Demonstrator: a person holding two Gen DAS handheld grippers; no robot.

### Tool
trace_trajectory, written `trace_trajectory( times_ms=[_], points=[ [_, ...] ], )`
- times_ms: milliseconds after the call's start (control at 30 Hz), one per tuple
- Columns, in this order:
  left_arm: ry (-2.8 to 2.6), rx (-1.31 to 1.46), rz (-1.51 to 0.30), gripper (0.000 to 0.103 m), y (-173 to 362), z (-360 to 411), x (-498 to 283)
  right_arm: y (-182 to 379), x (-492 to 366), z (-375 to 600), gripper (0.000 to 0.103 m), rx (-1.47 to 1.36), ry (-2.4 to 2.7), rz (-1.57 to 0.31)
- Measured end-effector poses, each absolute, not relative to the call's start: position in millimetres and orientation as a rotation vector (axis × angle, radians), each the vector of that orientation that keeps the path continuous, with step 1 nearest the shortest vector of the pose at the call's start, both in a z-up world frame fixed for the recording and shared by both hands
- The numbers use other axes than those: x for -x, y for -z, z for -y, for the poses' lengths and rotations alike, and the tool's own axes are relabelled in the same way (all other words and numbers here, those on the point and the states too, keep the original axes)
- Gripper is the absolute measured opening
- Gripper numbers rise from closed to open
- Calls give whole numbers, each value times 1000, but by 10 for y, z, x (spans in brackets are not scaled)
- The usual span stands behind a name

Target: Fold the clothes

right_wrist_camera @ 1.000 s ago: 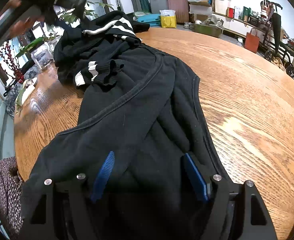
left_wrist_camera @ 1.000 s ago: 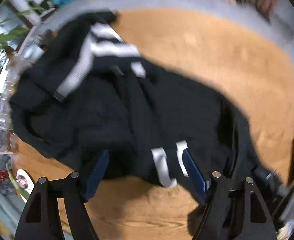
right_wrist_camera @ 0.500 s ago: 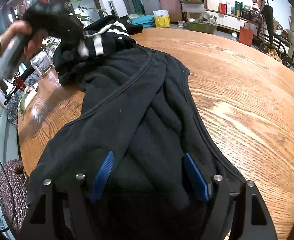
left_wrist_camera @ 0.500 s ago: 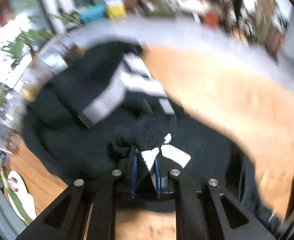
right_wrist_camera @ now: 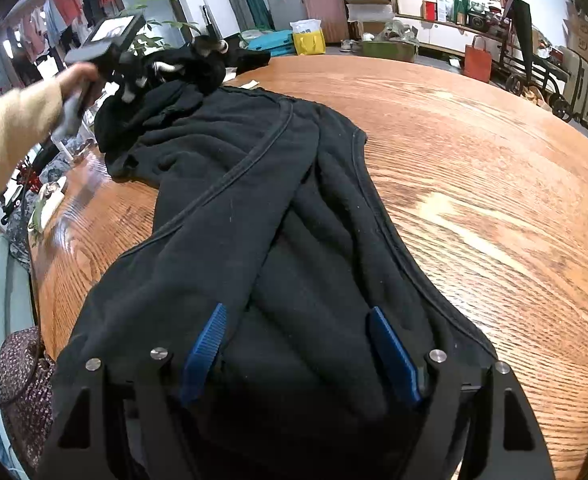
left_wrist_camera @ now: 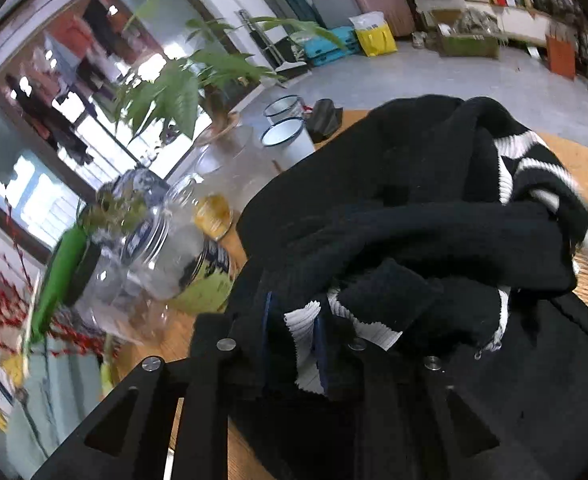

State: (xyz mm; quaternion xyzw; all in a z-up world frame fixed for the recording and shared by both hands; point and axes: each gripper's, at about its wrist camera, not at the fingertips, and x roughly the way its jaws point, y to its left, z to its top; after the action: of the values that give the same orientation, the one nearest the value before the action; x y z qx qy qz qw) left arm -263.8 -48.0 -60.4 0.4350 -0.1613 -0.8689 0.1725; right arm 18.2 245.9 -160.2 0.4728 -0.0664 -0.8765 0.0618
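A black sweatshirt (right_wrist_camera: 254, 200) with white-striped ribbed cuffs lies spread along the round wooden table (right_wrist_camera: 473, 168). My left gripper (left_wrist_camera: 294, 344) is shut on a striped cuff (left_wrist_camera: 305, 344) and holds the sleeve bunched above the table; it also shows in the right wrist view (right_wrist_camera: 134, 76) at the far left, held by a hand. My right gripper (right_wrist_camera: 297, 344) is open, its blue pads either side of the garment's near end, resting on the black cloth (left_wrist_camera: 433, 220).
Clear plastic jars (left_wrist_camera: 162, 248), two enamel mugs (left_wrist_camera: 286, 136) and a leafy plant (left_wrist_camera: 182, 80) stand at the table's left edge. Boxes, bags and suitcases (right_wrist_camera: 321, 12) line the far wall. A trolley (right_wrist_camera: 525, 40) stands at the right.
My left gripper has shut on the striped cuff, lifted it and carried the sleeve towards the far left end of the garment. My right gripper has stayed open in place.
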Motion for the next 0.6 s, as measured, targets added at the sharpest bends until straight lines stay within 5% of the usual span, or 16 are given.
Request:
trace_trajectory(
  times_ms=[133, 200, 533, 567, 600],
  points=[
    [2518, -1084, 525, 52, 199, 240, 2277, 1466, -236, -2505, 79, -1421, 2704, 145],
    [2563, -1031, 611, 78, 98, -6, 2089, 1390, -249, -2519, 80, -1418, 2740, 106],
    [2604, -1345, 815, 76, 869, -764, 2024, 1536, -192, -2288, 82, -1614, 2661, -72],
    [2587, -1331, 822, 63, 938, -752, 2076, 1546, -195, -2279, 80, -1618, 2649, -83],
    [2572, -1333, 823, 42, 986, -725, 2130, 1548, -197, -2276, 65, -1616, 2635, -85]
  ],
)
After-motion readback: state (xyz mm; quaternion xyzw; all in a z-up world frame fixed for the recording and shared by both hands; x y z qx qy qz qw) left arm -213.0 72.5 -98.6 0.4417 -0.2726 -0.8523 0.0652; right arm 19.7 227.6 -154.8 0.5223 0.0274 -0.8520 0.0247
